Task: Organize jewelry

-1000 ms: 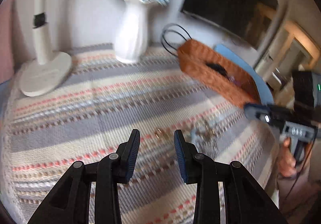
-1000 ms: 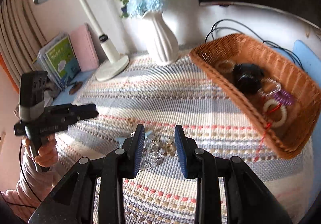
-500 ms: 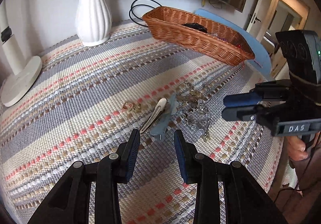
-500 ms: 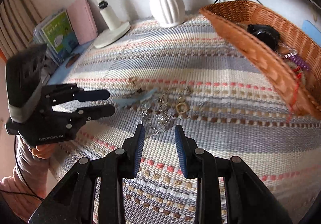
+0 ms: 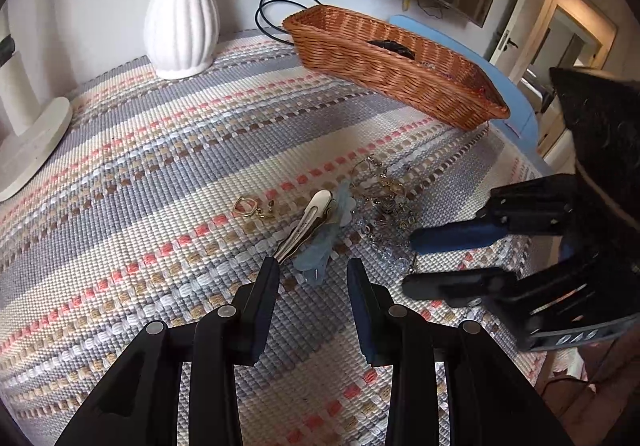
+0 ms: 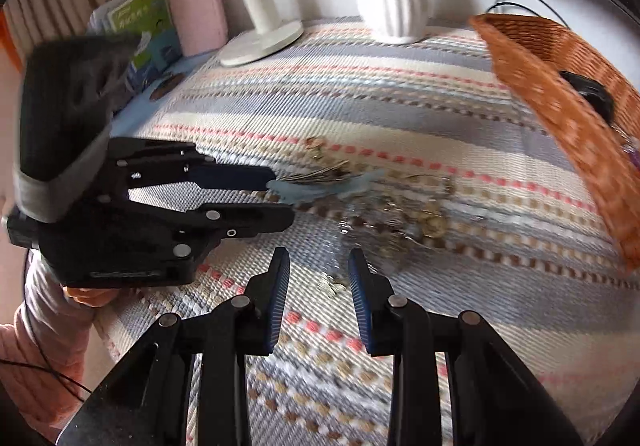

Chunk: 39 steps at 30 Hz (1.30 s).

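A pale blue hair clip with a silver clasp [image 5: 316, 230] lies on the striped cloth, beside a gold earring [image 5: 250, 206] and a tangle of chains and beads [image 5: 384, 214]. My left gripper [image 5: 312, 278] is open and empty, its tips just short of the clip's near end. My right gripper [image 6: 318, 270] is open and empty, low over the edge of the tangle [image 6: 404, 218]; it also shows in the left wrist view [image 5: 436, 262]. The left gripper shows in the right wrist view [image 6: 276, 202], at the clip [image 6: 320, 182]. A wicker basket [image 5: 400, 74] holds dark and beaded pieces.
A white vase [image 5: 182, 10] with blue flowers stands at the back, with a white lamp base [image 5: 28, 142] to its left. Books and a pink case [image 6: 196, 6] stand past the cloth's left edge. A black cable [image 5: 276, 10] loops behind the basket.
Both grippers have come lower and closer to the jewelry on the cloth. The left now nearly reaches the hair clip, the right the chain tangle. Both stayed open.
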Each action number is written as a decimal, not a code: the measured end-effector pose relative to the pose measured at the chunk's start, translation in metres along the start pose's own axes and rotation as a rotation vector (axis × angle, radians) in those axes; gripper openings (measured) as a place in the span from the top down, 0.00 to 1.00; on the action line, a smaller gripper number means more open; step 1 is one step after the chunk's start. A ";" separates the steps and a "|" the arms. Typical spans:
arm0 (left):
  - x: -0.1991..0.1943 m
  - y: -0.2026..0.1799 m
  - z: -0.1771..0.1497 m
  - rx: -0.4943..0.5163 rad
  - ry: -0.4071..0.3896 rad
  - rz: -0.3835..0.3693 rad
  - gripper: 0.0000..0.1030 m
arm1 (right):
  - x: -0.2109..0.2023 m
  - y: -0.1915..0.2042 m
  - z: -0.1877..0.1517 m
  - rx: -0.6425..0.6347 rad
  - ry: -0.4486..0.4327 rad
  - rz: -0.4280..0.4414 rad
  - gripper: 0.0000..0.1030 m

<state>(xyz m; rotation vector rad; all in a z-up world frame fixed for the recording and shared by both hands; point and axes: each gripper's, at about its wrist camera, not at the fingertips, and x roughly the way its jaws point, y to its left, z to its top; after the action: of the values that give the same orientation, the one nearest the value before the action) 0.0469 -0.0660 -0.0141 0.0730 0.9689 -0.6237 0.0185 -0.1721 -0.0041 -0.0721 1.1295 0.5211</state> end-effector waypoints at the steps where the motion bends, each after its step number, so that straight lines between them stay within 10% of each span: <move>1: -0.002 0.001 -0.001 -0.006 -0.004 -0.004 0.65 | 0.005 0.003 0.001 -0.009 0.003 -0.015 0.68; 6: -0.001 0.000 -0.001 -0.011 0.000 -0.006 0.65 | 0.006 0.010 -0.004 -0.092 -0.001 -0.110 0.89; 18: 0.015 -0.010 0.011 -0.012 0.039 -0.006 0.67 | -0.017 -0.025 -0.026 -0.036 -0.029 -0.072 0.89; 23: 0.021 -0.018 0.014 0.011 0.044 0.053 0.88 | -0.024 -0.019 -0.032 -0.076 -0.032 -0.065 0.89; 39: -0.051 -0.026 0.014 -0.025 -0.159 -0.104 0.88 | -0.132 -0.048 -0.020 0.103 -0.279 0.262 0.89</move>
<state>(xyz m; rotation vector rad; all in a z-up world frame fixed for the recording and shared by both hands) 0.0235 -0.0686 0.0396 -0.0492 0.8302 -0.7021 -0.0203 -0.2683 0.0924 0.2351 0.8945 0.6820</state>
